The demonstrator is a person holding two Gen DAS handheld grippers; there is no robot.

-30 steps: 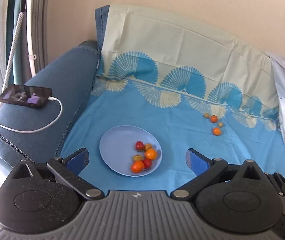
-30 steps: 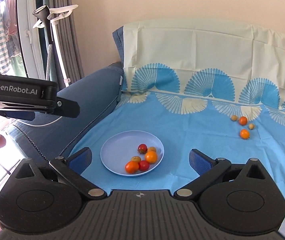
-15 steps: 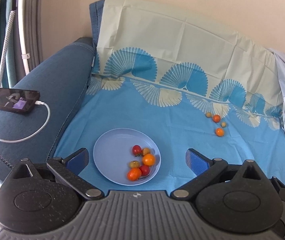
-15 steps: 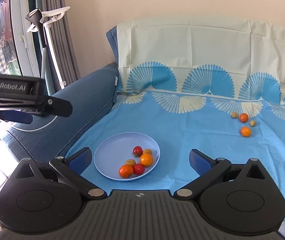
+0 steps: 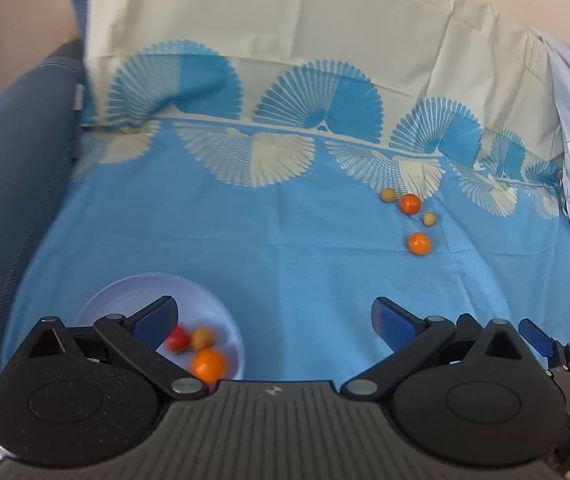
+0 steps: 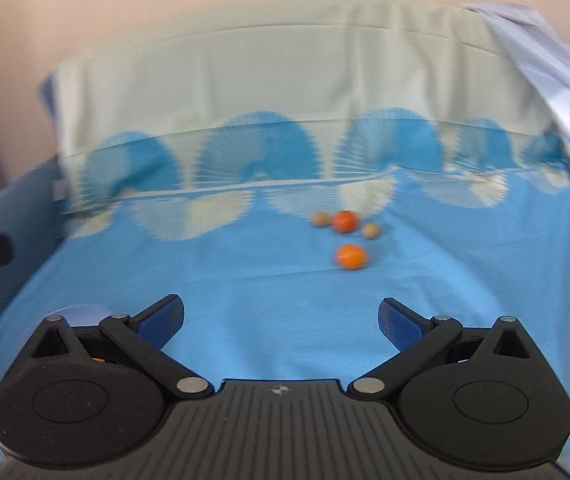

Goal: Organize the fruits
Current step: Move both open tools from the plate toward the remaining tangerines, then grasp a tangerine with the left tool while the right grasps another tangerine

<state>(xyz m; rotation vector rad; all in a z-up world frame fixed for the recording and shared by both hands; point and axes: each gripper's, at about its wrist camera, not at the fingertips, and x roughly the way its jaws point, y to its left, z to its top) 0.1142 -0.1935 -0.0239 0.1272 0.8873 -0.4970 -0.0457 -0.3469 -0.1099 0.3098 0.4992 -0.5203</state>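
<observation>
My finger pads [image 5: 156, 316] blue. Round pale-lilac plate [image 5: 133, 292]: red, orange fruit. Bright-blue cloth [image 5: 269, 240], cream-and-blue fan pattern far. Loose round orange fruit [image 5: 419, 243] right.

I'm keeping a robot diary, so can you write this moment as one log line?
left tongs: open, empty | right tongs: open, empty | plate: holds fruits | four loose fruits: on blue cloth, ungrabbed

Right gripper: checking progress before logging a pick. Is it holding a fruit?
No: the right gripper is open and empty, with the loose fruits lying on the cloth ahead.
</observation>
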